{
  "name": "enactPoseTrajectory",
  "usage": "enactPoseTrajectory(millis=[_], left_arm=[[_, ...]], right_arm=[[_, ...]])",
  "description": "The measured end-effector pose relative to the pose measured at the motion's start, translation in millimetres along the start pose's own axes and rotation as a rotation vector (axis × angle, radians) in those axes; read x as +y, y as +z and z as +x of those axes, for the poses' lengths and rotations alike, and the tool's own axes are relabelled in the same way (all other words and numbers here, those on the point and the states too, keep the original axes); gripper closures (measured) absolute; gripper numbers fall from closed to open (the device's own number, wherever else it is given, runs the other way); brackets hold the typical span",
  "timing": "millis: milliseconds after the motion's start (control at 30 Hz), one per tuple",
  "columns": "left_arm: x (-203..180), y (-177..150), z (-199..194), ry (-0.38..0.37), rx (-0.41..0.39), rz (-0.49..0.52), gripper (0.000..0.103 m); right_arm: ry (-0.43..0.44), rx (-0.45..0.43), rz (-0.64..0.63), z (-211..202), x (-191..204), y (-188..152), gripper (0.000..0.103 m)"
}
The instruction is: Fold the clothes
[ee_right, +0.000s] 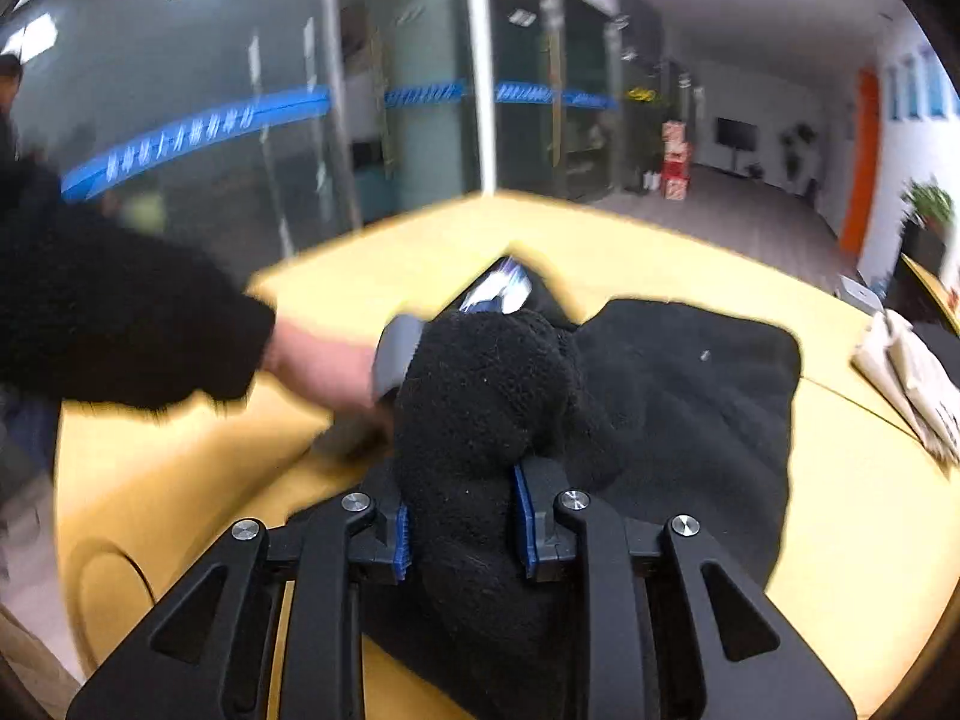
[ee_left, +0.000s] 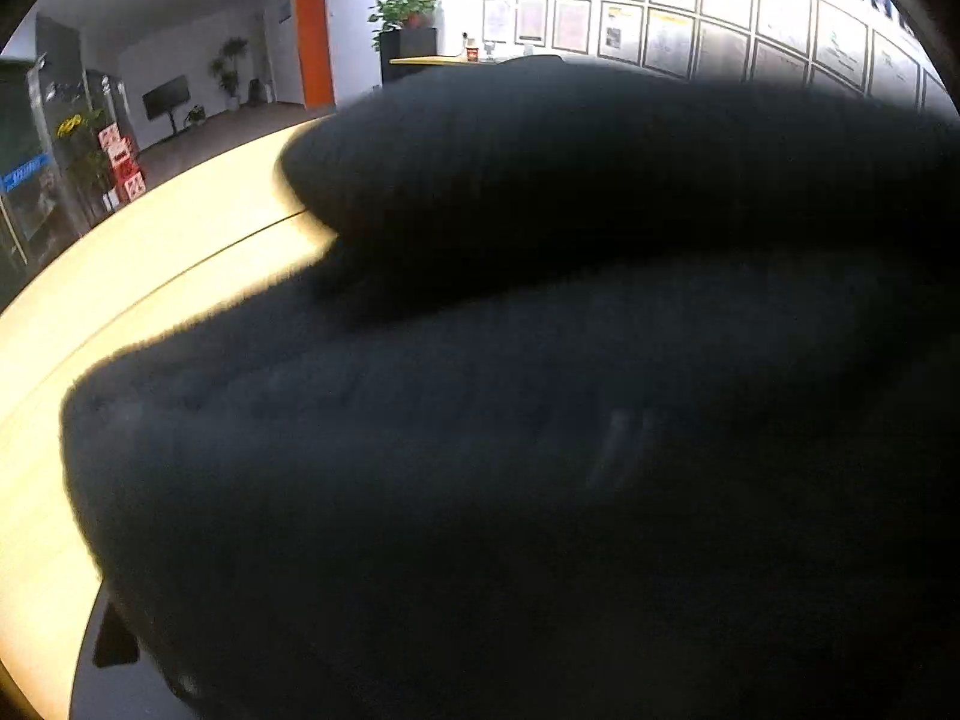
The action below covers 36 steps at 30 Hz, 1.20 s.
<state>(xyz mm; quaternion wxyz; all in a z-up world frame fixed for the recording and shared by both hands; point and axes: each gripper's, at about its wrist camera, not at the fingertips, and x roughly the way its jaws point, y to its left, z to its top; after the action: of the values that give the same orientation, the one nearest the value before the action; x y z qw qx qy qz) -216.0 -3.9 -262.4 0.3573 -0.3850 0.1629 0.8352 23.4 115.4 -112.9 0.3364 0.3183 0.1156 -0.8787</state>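
A black fleece garment (ee_right: pixel 690 396) lies partly spread on the yellow table (ee_right: pixel 630 252). My right gripper (ee_right: pixel 462 531) is shut on a thick bunched fold of it, with the blue pads (ee_right: pixel 522 516) pressing both sides. Beyond the bunch, a person's hand (ee_right: pixel 318 360) in a black sleeve (ee_right: pixel 120 312) holds the grey handle (ee_right: pixel 399 348) of my left gripper, whose jaws are hidden under the cloth. In the left wrist view the same black fleece garment (ee_left: pixel 510 390) covers nearly everything, lying in two thick folds over the table (ee_left: pixel 150 276); no fingers show.
White papers or folded items (ee_right: pixel 912 384) lie at the table's right edge. A round grommet (ee_right: pixel 114 588) sits in the tabletop at front left, and a seam (ee_left: pixel 198 258) crosses the table. Glass partitions (ee_right: pixel 240 120) stand behind it, and a potted plant (ee_left: pixel 408 12) by the far wall.
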Motion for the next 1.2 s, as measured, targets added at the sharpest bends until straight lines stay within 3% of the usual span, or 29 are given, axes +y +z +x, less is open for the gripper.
enactPoseTrajectory(millis=[67,233,400,467,600,700,800,900,933,967,1000,1100,1200], left_arm=[[-2.2,-0.1,0.0,0.014,0.001,0.028,0.010],[6.1,3.3,-4.1,-0.003,0.021,0.054,0.011],[36.2,5.8,-44.5,0.017,0.047,0.054,0.017],[61.0,7.2,-72.6,0.052,0.036,0.003,0.017],[83.7,29.6,-131.6,0.097,-0.086,-0.080,0.017],[47.0,60.5,-146.7,0.038,-0.202,0.026,0.014],[1.0,74.9,-108.3,-0.042,-0.185,0.155,0.014],[-25.1,64.1,-36.7,-0.062,-0.040,0.197,0.014],[-25.6,56.0,-26.7,-0.065,-0.033,0.180,0.013],[-24.9,47.9,-20.0,-0.070,-0.037,0.159,0.013],[-24.2,39.9,-13.3,-0.074,-0.041,0.138,0.010],[-27.5,29.7,-15.6,-0.051,-0.066,0.164,0.010],[-22.3,28.9,-12.5,-0.059,-0.076,0.164,0.010]], right_arm=[[-0.011,0.054,-0.050,22.0,10.4,-18.5,0.078],[-0.045,0.053,-0.198,30.0,22.6,-27.7,0.078],[-0.069,0.064,-0.310,36.6,33.0,-42.8,0.077],[-0.078,0.079,-0.363,46.5,40.2,-45.2,0.075],[-0.119,0.093,-0.514,62.7,61.5,-54.2,0.072],[-0.177,0.108,-0.642,77.1,77.7,-68.2,0.069],[-0.220,0.118,-0.719,89.5,87.6,-79.5,0.067],[-0.204,0.116,-0.679,90.0,81.0,-79.2,0.061],[-0.180,0.110,-0.645,87.0,74.8,-77.3,0.054],[-0.135,0.105,-0.589,80.8,65.3,-73.9,0.041],[-0.068,0.108,-0.515,71.9,53.2,-69.7,0.037],[0.135,0.116,-0.263,39.3,5.5,-55.7,0.034],[0.198,0.050,0.012,2.7,-70.9,-41.0,0.031]])
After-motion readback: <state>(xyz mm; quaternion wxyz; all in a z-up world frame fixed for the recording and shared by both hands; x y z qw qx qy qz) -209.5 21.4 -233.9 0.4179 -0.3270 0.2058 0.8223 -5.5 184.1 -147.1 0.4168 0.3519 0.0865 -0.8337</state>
